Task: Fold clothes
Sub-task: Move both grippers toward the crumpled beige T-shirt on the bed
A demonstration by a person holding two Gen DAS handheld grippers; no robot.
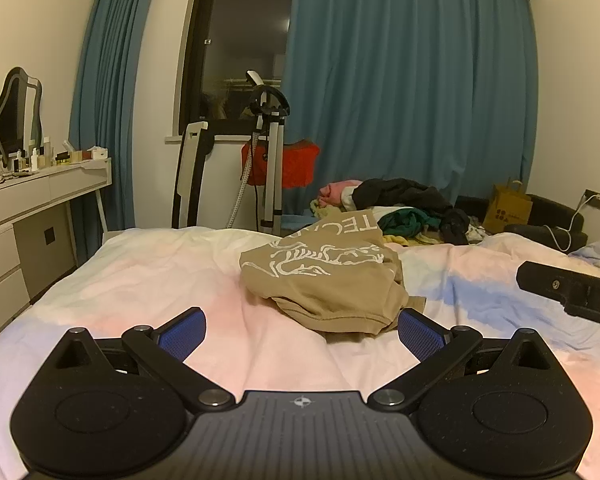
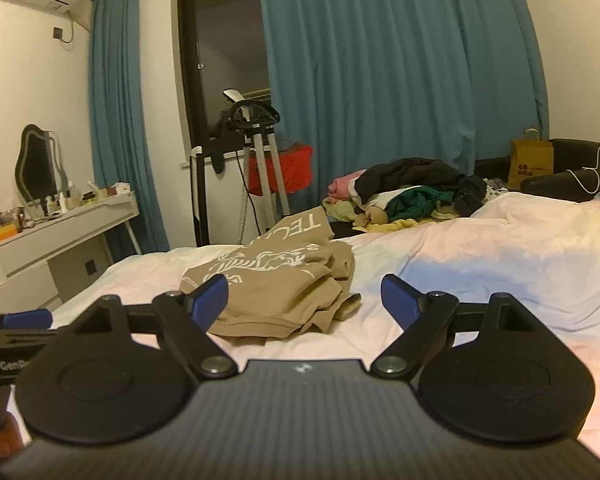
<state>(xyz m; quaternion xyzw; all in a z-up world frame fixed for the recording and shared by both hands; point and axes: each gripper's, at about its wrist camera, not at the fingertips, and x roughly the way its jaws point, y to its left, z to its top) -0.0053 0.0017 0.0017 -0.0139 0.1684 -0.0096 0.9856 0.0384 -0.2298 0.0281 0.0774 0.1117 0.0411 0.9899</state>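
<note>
Left gripper (image 1: 302,334): blue pads (image 1: 182,334) wide apart, empty, low over bedsheet (image 1: 148,280). Right gripper (image 2: 305,298): likewise spread, nothing held. Tan T-shirt (image 1: 328,280) crumpled at 12 o'clock, just beyond both tips, likely next pick-up. White print, upside-down "TEC…" only. More clothes (image 1: 404,208) piled at 1 o'clock, apparently awaiting folding. Paper bag (image 1: 506,208): logo unreadable.

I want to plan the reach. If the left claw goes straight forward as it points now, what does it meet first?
Most likely the crumpled tan shirt on the bed. The left claw is open, and the shirt's near hem lies just ahead, slightly toward its right finger. Depth is uncertain.
</note>
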